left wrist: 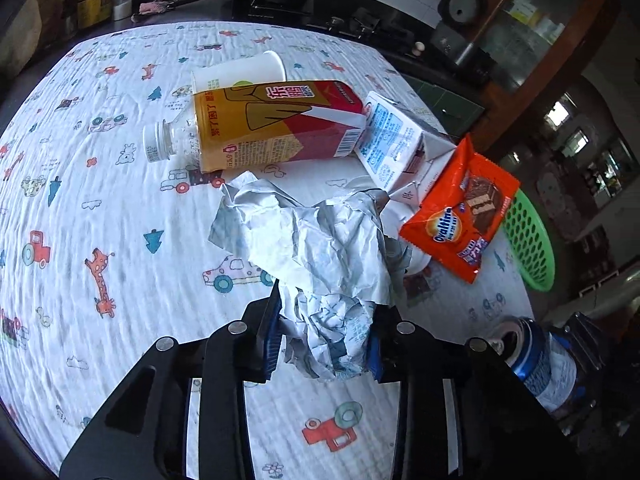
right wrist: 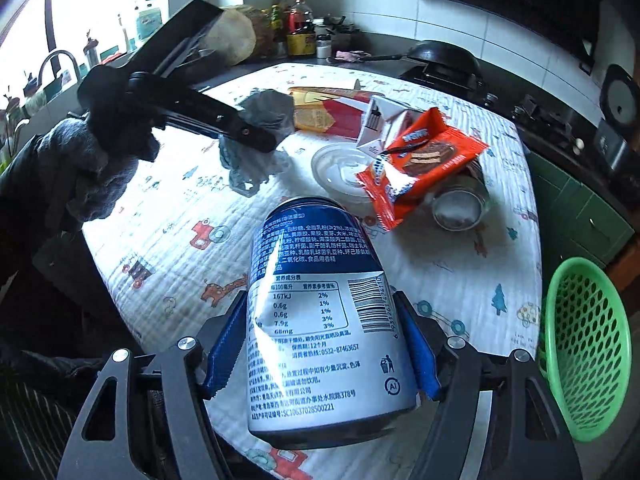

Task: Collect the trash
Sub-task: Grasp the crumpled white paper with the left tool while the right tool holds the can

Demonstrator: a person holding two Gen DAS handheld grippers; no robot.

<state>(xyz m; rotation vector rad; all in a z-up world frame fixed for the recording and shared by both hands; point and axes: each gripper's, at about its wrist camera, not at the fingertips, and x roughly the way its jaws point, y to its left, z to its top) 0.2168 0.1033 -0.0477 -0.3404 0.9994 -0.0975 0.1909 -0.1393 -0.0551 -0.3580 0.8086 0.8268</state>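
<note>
So the left gripper (left wrist: 324, 340) is clamped on the crumpled white paper wad (left wrist: 316, 248), and the right gripper (right wrist: 320, 344) squeezes the dented blue-and-white drink can (right wrist: 320, 320), both presumably bound for the green perforated plastic basket (right wrist: 588, 348) just right of the can at the bench (right wrist: 168, 256) edge.

Daylight floods from a blown-out window (right wrist: 80, 4) at upper left; glare streaks the can (right wrist: 320, 320). Fisheye bending and dark corners frame both views.

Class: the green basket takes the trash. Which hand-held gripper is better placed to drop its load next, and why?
Probably the right hand-held gripper: it grips the can, with the green basket just beside it.
</note>
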